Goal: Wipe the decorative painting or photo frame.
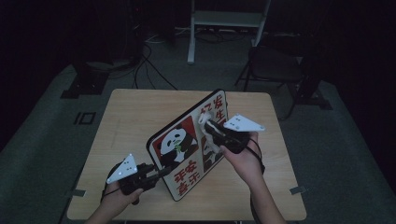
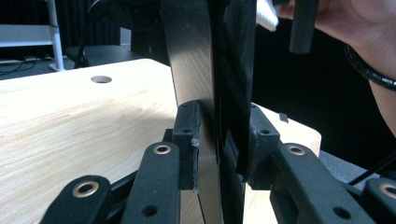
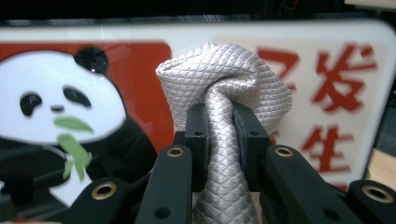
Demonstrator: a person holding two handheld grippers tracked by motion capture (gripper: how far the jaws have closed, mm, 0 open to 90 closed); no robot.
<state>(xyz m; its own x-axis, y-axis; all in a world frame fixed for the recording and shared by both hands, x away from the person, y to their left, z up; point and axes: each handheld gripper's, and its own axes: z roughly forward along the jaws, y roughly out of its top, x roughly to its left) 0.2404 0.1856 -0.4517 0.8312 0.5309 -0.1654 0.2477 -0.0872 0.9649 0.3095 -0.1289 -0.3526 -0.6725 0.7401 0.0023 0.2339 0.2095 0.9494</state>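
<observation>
Centrally in the high view sits the light wooden table (image 1: 130, 121), and on it stands the biggest of the working things: a glossy white board printed with a panda on a red panel and red Chinese characters (image 1: 187, 140). It is propped on one long edge, tilted, its long axis running from the lower middle of the frame up toward the upper right, printed face turned to the right-hand side.

The left gripper (image 1: 154, 173) clamps the board's near lower end; in the left gripper view its black jaws are closed narrowly on the dark, thin edge of the board (image 2: 219, 93), pads pressed to both faces, holding it upright.

The right gripper (image 1: 210, 127) is at the board's printed face, about midway along its length and near the top edge. Its jaws are pinched tight on a bunched silvery-grey cloth with a quilted diamond weave (image 3: 224, 93), which bulges above the pads in a soft knot. In the right gripper view the cloth hangs directly in front of the board (image 3: 327, 70), between the panda and the red characters; whether it touches the surface cannot be told.

Judging by this, the work is wiping the board's face, so the right hand is the nearer one, and its stroke would likely follow the board's long axis while the left steadies it.
</observation>
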